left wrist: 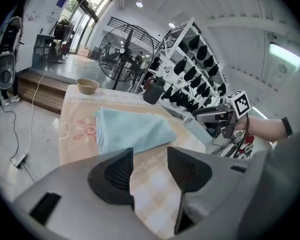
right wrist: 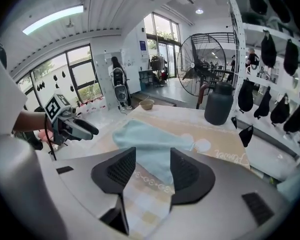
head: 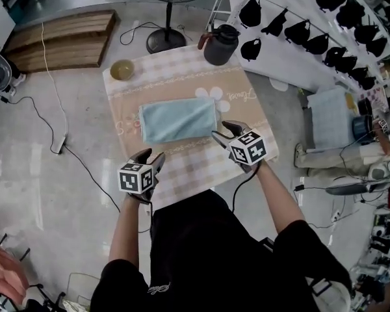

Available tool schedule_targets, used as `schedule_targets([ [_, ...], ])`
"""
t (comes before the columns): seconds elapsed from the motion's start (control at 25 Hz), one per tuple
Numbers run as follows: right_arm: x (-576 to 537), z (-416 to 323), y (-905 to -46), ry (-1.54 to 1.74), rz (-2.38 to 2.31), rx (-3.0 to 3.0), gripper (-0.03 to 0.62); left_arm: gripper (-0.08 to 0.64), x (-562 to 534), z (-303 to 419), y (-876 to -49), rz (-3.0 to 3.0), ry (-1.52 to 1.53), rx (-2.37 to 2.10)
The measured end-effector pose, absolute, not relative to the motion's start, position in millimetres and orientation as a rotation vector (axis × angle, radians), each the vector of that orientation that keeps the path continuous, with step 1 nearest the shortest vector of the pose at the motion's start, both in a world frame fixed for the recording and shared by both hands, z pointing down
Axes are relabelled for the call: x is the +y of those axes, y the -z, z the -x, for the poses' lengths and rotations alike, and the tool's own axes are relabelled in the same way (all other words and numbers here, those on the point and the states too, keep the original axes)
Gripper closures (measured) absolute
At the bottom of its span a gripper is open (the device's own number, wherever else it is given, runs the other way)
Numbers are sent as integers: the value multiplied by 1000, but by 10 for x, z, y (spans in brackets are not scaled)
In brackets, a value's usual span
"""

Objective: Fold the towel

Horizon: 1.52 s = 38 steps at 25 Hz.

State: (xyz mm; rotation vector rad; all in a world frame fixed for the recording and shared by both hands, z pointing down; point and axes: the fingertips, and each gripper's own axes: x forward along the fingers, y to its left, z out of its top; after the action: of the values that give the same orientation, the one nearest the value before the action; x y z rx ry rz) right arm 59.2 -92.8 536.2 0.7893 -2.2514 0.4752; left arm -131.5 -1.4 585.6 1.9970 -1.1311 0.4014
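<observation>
A light blue towel point(head: 179, 119) lies folded into a flat rectangle in the middle of a pink and beige checked mat point(head: 188, 168) on the floor. My left gripper point(head: 151, 156) hovers over the mat's near edge, short of the towel's near left corner, open and empty. My right gripper point(head: 224, 130) is beside the towel's near right corner, also open with nothing in it. In the left gripper view the towel point(left wrist: 132, 129) lies beyond the open left gripper point(left wrist: 150, 156). In the right gripper view the towel point(right wrist: 145, 139) lies past the open right gripper point(right wrist: 152, 156).
A small bowl point(head: 122, 69) sits on the mat's far left corner and a dark jug point(head: 221, 44) at its far right corner. A fan base point(head: 166, 39), a wooden platform point(head: 62, 41), a white rack of black items point(head: 312, 25) and floor cables point(head: 58, 135) surround the mat.
</observation>
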Motion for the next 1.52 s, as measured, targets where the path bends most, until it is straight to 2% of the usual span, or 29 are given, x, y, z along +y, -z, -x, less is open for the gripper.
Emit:
schedule_targets([
  [0.52,-1135,-982,-5343,-359,-614,-2258,333,293,-106,466,-5723,-2033,-381,-1143],
  [0.92,-1794,-1364,-5635,-321,-315,-2276,333,291,-654,-381,-5892,-1967,-488,-1262],
  [1.32,-2269,-1209,-6065,-340,-61,-2255,333,291,-1034,-1024,-6183,-1934,-642,-1296],
  [1.52,-2372,-914,-6297,-299,57,-2220,333,291,-1258,-1104,-6462,-1947,-713,-1338],
])
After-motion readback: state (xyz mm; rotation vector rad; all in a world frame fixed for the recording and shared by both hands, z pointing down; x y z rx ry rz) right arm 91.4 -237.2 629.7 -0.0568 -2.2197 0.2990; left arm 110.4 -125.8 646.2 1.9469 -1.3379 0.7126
